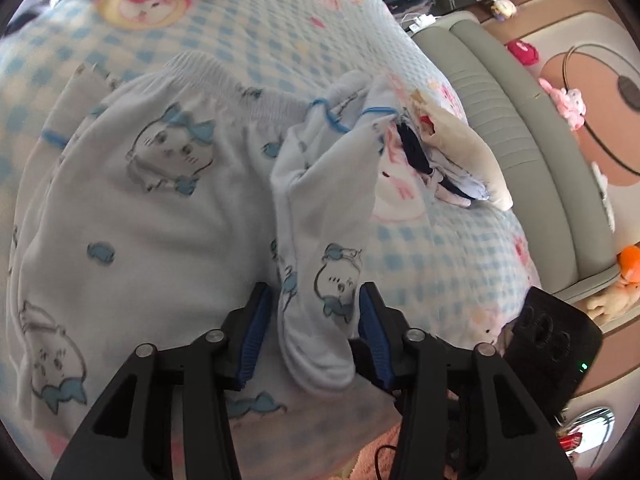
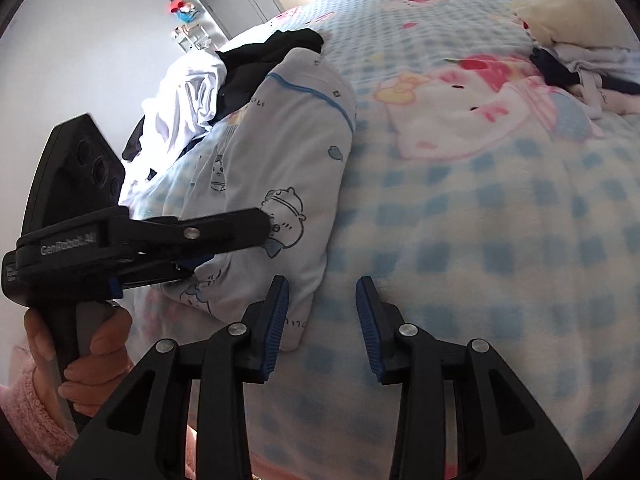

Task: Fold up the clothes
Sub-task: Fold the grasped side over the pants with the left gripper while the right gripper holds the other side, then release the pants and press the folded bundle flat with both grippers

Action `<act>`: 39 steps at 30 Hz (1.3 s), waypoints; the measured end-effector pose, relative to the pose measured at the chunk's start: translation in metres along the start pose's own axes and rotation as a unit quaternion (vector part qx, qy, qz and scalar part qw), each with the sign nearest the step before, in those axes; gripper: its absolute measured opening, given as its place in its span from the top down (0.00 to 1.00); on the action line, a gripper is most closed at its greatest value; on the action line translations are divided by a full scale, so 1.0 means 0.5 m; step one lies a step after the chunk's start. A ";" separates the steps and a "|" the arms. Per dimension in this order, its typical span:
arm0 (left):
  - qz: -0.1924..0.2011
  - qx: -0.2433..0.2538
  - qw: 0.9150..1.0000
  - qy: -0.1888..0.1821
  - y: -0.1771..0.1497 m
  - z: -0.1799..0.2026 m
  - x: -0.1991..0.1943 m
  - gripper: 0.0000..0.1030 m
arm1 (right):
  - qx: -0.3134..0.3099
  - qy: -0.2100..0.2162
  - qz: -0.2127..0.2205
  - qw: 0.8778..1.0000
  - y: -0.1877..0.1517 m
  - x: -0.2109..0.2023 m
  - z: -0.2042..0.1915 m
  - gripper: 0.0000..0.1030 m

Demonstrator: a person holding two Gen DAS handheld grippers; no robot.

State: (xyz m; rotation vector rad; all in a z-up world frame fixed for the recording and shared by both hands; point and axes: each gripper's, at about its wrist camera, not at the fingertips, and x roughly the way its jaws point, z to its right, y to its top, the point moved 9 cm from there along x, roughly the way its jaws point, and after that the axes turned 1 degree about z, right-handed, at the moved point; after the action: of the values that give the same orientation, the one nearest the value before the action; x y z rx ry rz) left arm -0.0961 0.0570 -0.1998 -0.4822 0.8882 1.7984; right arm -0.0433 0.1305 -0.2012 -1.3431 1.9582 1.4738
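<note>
Pyjamas [image 1: 160, 184] lie bunched between the left gripper's [image 1: 316, 332] parted jaws; right gripper [image 2: 322, 328], unclenched, hovers just right of them.

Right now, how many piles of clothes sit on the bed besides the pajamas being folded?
2. A folded stack by the cream pillow on the far right, and a loose black and white heap at the far left. More may be hidden.

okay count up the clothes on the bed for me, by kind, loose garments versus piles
Printed pyjama garments: 1, a fold of it between the left gripper's fingers
Folded stacks: 1
Unfolded heaps: 1, dark and white pieces, number unclear
Total: 3 groups on the checked blanket
</note>
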 end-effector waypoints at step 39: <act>0.079 0.033 0.992 0.089 0.030 -0.172 -0.149 0.88 | -0.065 -0.038 -0.032 0.997 0.031 0.053 -0.154 0.36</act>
State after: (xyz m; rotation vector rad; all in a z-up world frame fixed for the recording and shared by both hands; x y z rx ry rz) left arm -0.0874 -0.0574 -0.1998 -0.5495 1.1337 1.8826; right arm -0.0498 0.0502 -0.1811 -1.3673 1.7830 1.6209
